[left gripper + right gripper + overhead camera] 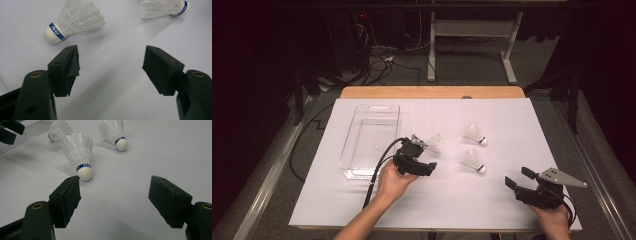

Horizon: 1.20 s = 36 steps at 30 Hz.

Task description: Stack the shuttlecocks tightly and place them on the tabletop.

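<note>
My left gripper (428, 156) hovers over the white-covered bench (492, 200), just right of the clear plastic tray (362, 117), and its jaws stand wide apart with nothing between them. In the left gripper view, the gap between those jaws (111, 68) frames bare bench, and the nearest shuttlecock (75, 21) lies on its side just beyond my left-hand jaw, its white cork and blue band toward that jaw, not touching it. In the high view that same shuttlecock (435, 143) lies right at the tip of this gripper. A second shuttlecock (473, 161) lies a little to the right of it, and a third shuttlecock (475, 135) lies farther back, both well apart from the tray. My right gripper (518, 179) is low over the near right part of the bench, its jaws also spread wide and holding nothing; in the right gripper view (115, 200) the second shuttlecock's cork points toward the left-hand jaw, close but clear of it.
</note>
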Tool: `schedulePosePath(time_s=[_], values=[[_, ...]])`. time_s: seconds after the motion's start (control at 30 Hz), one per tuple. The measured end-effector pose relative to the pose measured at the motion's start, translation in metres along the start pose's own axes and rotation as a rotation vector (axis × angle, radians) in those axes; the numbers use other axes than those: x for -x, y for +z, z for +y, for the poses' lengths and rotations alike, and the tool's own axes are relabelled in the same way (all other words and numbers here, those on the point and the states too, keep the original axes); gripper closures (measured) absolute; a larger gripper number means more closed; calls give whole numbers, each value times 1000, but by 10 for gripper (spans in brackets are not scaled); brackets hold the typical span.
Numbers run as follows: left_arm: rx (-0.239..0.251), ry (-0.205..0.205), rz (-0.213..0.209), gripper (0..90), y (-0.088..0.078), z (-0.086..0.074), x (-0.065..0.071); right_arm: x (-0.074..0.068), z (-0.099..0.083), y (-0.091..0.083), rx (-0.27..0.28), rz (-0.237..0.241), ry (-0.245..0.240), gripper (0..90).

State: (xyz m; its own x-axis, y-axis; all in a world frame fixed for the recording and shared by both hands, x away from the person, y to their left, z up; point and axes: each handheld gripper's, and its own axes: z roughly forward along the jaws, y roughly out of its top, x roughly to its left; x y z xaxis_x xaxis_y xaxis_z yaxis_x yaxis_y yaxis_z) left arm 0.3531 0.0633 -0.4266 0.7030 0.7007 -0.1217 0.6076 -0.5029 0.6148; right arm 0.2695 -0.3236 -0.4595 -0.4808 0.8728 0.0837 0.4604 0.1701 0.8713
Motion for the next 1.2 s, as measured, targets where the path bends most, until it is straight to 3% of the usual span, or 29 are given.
schedulePosePath(time_s=[0.6,1.2], values=[[15,6,2,303,-5,-10,5,4,-2,1,-12,13,39,260],[30,3,-3,307,-11,-23,7,3,-2,3,-24,15,35,260]])
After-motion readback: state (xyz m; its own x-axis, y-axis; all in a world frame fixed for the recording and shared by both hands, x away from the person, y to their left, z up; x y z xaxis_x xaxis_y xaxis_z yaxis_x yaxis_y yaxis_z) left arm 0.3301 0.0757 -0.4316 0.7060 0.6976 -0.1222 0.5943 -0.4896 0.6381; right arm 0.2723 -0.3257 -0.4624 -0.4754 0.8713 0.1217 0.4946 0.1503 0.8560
